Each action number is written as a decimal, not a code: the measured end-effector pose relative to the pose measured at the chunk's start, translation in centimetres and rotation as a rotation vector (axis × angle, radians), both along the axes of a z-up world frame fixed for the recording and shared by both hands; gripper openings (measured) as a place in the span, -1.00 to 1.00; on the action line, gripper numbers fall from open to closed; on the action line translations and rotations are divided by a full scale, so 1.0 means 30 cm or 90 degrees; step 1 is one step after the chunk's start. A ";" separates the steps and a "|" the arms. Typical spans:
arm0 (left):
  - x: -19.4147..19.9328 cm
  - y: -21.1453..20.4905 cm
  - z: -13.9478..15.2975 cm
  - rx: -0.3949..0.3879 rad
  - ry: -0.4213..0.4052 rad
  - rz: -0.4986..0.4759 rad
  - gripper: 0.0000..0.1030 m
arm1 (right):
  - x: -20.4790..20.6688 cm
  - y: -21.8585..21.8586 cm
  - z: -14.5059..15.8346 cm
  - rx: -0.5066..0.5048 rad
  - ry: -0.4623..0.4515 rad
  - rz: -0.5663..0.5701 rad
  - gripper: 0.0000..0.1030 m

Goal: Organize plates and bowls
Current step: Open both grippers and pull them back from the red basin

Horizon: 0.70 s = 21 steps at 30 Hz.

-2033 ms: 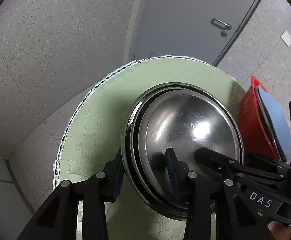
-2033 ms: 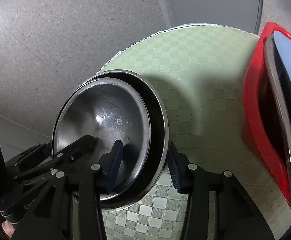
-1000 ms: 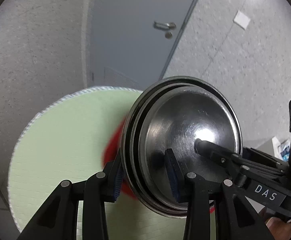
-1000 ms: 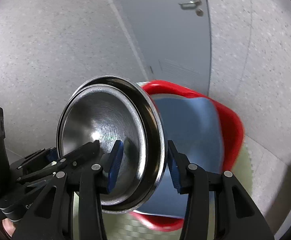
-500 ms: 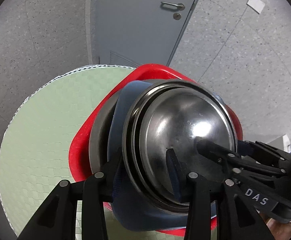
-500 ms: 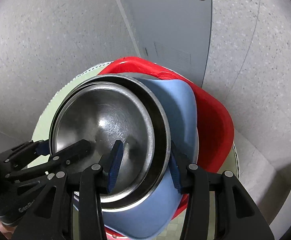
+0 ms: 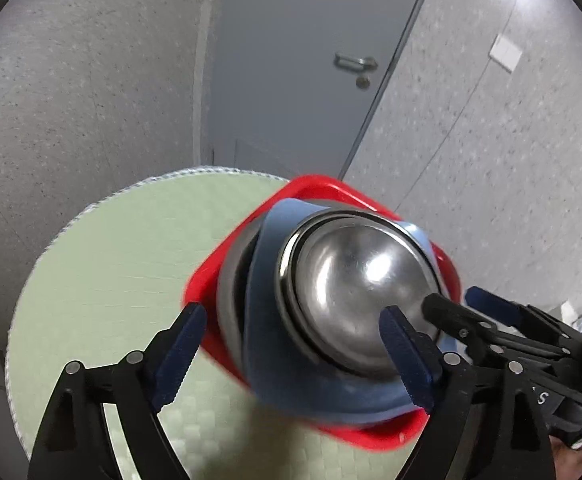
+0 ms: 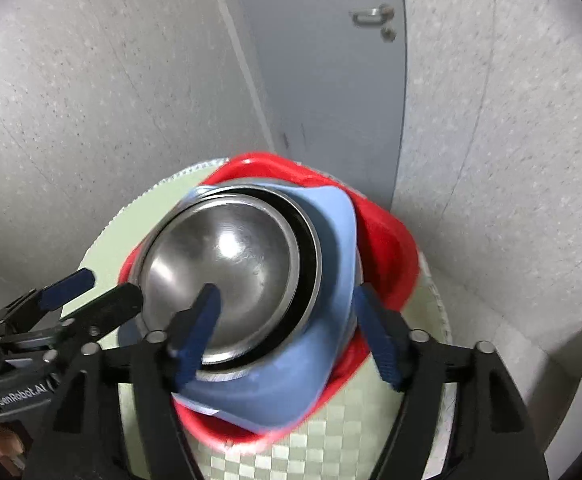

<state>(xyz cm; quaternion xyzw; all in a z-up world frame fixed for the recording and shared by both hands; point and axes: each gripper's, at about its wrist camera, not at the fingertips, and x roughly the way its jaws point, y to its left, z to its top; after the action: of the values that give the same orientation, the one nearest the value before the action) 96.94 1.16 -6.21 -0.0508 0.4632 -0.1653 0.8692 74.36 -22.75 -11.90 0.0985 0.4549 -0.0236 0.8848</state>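
On the round table [image 7: 103,280], which wears a pale green checked cloth, a stack of dishes stands toward the far right side of the top in the left wrist view. At the bottom lies a red plate [image 7: 375,440] with rounded corners, then a grey metal dish [image 7: 229,280] whose rim shows only on the left, then a blue plate [image 7: 275,360], and on top the steel bowls [image 7: 351,292], a smaller shiny one nested inside a wider one with a dark rim. The bowls sit in the blue plate and lean a little. The left hand-held gripper [image 7: 291,344] has just been opening its jaws, and now they stand wide apart: one blue pad [image 7: 179,356] is outside the red plate over the cloth, the other is above the inside of the bowl, and neither presses on the rim. The right hand-held gripper [image 8: 287,332] has also just been opening; its jaws are spread, one pad [image 8: 197,332] over the bowl's inside and the other beside the edge of the blue plate [image 8: 323,344], apart from the metal. Each gripper also shows at the edge of the other's view. Behind the table there is a grey door [image 7: 303,80] with a lever handle, and speckled walls [image 7: 83,80] on both sides. Both pictures are a little blurred around the stack.
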 end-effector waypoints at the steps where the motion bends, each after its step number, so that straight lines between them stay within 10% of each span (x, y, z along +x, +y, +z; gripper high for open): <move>1: -0.047 0.021 0.022 0.002 -0.016 0.006 0.72 | -0.028 0.013 0.020 -0.003 -0.014 0.002 0.41; 21: -1.374 0.499 0.251 0.052 -0.252 0.073 0.98 | -1.083 0.572 0.255 -0.072 -0.205 -0.020 0.72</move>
<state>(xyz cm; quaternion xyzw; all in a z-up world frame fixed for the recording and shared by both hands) 55.70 16.12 1.31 -0.0081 0.2860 -0.1031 0.9526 41.88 -5.61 -4.23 0.0584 0.3035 -0.0467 0.9499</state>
